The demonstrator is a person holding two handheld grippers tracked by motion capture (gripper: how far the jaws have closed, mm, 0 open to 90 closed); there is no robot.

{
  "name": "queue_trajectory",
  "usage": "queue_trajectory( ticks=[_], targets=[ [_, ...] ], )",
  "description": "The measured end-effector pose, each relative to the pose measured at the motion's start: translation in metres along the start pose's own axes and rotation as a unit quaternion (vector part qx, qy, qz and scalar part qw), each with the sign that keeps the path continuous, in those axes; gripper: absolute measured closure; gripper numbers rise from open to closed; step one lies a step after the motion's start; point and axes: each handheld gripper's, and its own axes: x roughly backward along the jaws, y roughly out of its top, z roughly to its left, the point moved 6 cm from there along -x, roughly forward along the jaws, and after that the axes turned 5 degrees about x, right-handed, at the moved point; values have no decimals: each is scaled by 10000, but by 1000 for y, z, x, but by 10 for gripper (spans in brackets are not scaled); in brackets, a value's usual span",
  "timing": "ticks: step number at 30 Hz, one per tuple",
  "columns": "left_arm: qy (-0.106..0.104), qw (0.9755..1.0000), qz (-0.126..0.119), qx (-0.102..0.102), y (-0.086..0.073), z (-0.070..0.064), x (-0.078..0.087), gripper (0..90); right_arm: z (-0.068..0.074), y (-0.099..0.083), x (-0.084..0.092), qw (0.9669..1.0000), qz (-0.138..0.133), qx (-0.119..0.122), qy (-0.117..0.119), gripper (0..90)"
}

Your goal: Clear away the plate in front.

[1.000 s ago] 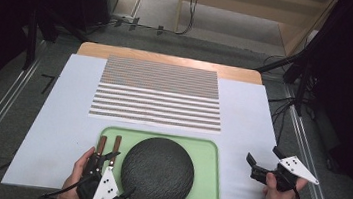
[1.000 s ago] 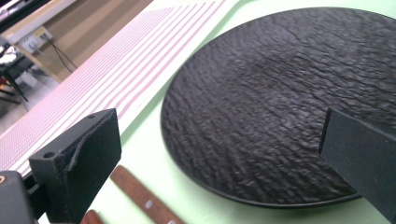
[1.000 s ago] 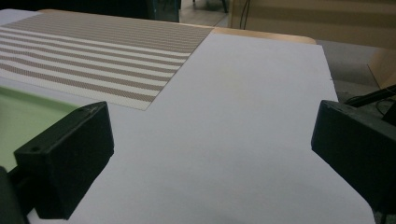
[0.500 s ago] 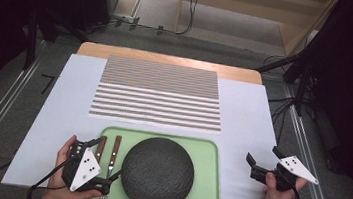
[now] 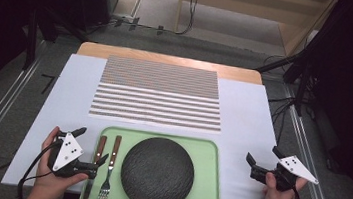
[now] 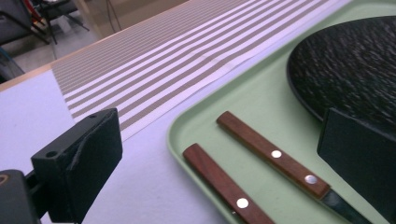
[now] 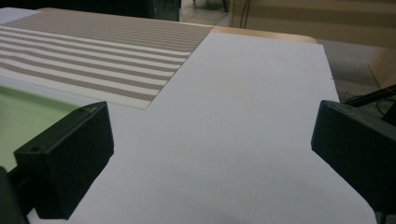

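A green tray [image 5: 205, 183] sits at the table's near edge and carries a dark round plate [image 5: 157, 174]. On the tray's left part lie a knife [image 5: 96, 157] and a fork [image 5: 113, 158], both with wooden handles. My left gripper [image 5: 91, 145] is open at the tray's left rim, one jaw over the white paper, the other over the knife. In the left gripper view, the left gripper [image 6: 224, 140] has the two wooden handles [image 6: 273, 158] lying between its jaws, untouched. My right gripper [image 5: 263, 156] is open over white paper, right of the tray, and the right gripper [image 7: 210, 149] has nothing between its jaws.
White paper [image 5: 248, 117] covers the table, with a striped mat [image 5: 157, 100] beyond the tray. The wooden table edge [image 5: 169, 58] shows at the back. Metal rails run along both sides and cables lie on the floor behind.
My left gripper has moved left, from over the plate's left side to the tray's left rim, and turned, which uncovers the knife and fork. The right gripper has stayed put.
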Motion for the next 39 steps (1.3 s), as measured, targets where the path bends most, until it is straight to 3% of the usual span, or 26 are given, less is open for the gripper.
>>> queue_trajectory(
  ticks=[9, 20, 39],
  targets=[
    [103, 9995, 5, 314, -5, 20, 0, 0, 0, 0, 0, 10000, -1, 10, 2, 0],
    [226, 9982, 42, 561, -11, 41, 2, 0, 0, 0, 0, 10000, -3, 14, 3, 0],
    [468, 9931, 103, 1070, -25, 76, 6, 0, 0, 0, 0, 10000, -1, 12, 0, 0]
  ],
)
